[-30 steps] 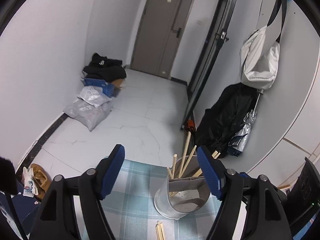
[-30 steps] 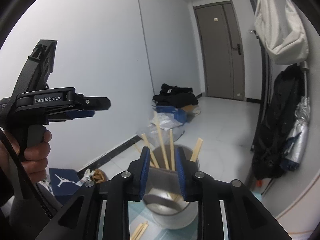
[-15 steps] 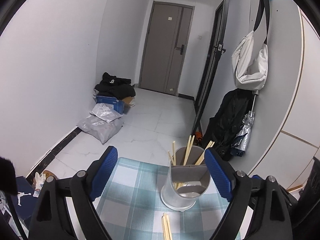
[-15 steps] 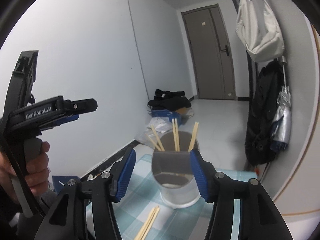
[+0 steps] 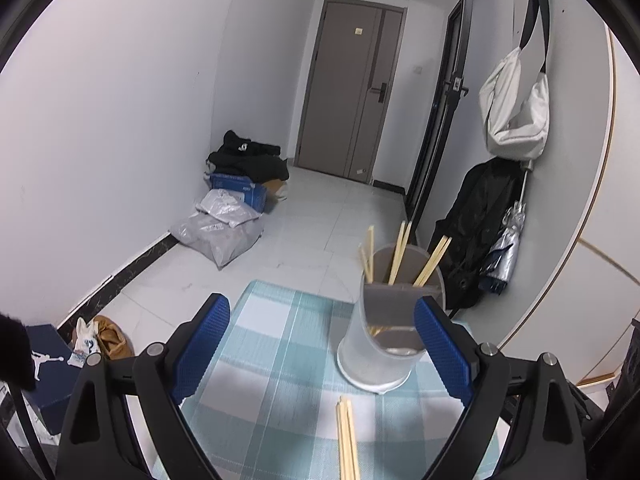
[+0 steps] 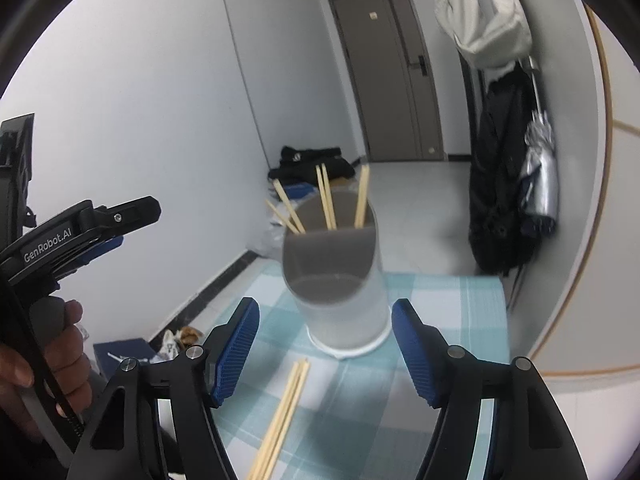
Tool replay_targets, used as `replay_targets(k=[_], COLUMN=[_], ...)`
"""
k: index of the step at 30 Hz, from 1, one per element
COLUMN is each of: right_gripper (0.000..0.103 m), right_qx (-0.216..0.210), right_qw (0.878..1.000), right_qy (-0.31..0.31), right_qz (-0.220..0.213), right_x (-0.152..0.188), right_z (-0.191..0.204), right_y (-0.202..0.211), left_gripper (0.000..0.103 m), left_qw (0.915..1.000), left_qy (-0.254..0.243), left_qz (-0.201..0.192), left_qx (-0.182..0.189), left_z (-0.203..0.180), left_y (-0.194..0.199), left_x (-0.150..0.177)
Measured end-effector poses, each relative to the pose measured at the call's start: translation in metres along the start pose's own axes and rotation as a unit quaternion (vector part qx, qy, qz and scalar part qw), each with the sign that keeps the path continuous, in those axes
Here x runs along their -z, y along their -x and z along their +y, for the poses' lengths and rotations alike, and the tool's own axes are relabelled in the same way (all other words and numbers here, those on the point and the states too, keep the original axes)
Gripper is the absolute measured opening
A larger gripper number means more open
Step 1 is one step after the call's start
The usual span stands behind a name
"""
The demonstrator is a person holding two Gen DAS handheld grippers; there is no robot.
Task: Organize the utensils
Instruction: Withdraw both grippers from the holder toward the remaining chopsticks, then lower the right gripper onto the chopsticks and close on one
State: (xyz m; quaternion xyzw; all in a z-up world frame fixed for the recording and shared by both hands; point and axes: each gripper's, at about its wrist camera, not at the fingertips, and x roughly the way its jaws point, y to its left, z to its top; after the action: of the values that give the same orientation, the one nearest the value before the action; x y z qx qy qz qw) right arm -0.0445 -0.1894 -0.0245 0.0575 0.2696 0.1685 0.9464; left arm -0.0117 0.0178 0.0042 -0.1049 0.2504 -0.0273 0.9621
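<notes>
A frosted white utensil holder (image 5: 384, 344) stands upright on the blue-checked tablecloth (image 5: 272, 344), with several wooden chopsticks (image 5: 396, 256) sticking out of it. A loose pair of chopsticks (image 5: 347, 436) lies on the cloth in front of it. My left gripper (image 5: 320, 304) hangs above the cloth, left of the holder. Its jaws are opening and nothing is between them. In the right wrist view the holder (image 6: 336, 280) is just beyond my right gripper (image 6: 325, 306). Its jaws are also opening and empty, with the loose chopsticks (image 6: 284, 408) below them.
A person's hand (image 6: 48, 360) holds the left gripper (image 6: 138, 226) at the left of the right wrist view. Beyond the table's far edge lie grey bags (image 5: 220, 232) and a blue box (image 5: 240, 192) on the floor. A black coat (image 5: 480, 232) and an umbrella (image 5: 508, 244) hang at the right wall.
Both grippers have drawn back and sunk, so more cloth and the loose chopsticks show. The right jaws went from narrow to wide. The left jaws widened a little.
</notes>
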Motion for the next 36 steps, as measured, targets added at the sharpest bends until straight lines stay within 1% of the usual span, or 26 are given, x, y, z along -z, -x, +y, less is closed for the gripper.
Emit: replay_targets(k=[5, 11, 14, 16, 17, 21, 25, 31, 36], right_gripper=[0.069, 0.069, 0.069, 0.069, 0.069, 0.069, 0.069, 0.069, 0.068], right_qx=[0.024, 0.038, 0.049, 0.053, 0.053, 0.050, 0.043, 0.028, 0.022], right_qw=[1.000, 0.998, 0.996, 0.993, 0.991, 0.987, 0.981, 0.975, 0.972], right_qy=[-0.003, 0.007, 0.011, 0.009, 0.009, 0.004, -0.003, 0.007, 0.023], right_qz=[0.016, 0.053, 0.079, 0.103, 0.119, 0.155, 0.187, 0.220, 0.234], right_x=[0.013, 0.026, 0.032, 0.037, 0.040, 0.049, 0.058, 0.067, 0.073], right_z=[-0.003, -0.004, -0.002, -0.003, -0.003, -0.001, -0.001, 0.009, 0.018], right_y=[-0.007, -0.026, -0.040, -0.052, -0.059, -0.078, -0.099, -0.120, -0.132], left_gripper=[0.092, 0.092, 0.092, 0.092, 0.092, 0.092, 0.092, 0.092, 0.092], left_qw=[0.9998, 0.9993, 0.9982, 0.9976, 0.9974, 0.9968, 0.9952, 0.9928, 0.9914], left_qy=[0.000, 0.014, 0.025, 0.026, 0.024, 0.019, 0.032, 0.043, 0.053], left_qz=[0.012, 0.028, 0.050, 0.057, 0.062, 0.069, 0.080, 0.095, 0.102], left_qx=[-0.013, -0.019, -0.024, -0.029, -0.028, -0.036, -0.047, -0.058, -0.062], left_z=[0.005, 0.019, 0.024, 0.026, 0.026, 0.031, 0.040, 0.047, 0.051], left_y=[-0.011, -0.022, -0.030, -0.033, -0.035, -0.039, -0.044, -0.053, -0.055], left_x=[0.013, 0.020, 0.026, 0.029, 0.029, 0.030, 0.029, 0.028, 0.027])
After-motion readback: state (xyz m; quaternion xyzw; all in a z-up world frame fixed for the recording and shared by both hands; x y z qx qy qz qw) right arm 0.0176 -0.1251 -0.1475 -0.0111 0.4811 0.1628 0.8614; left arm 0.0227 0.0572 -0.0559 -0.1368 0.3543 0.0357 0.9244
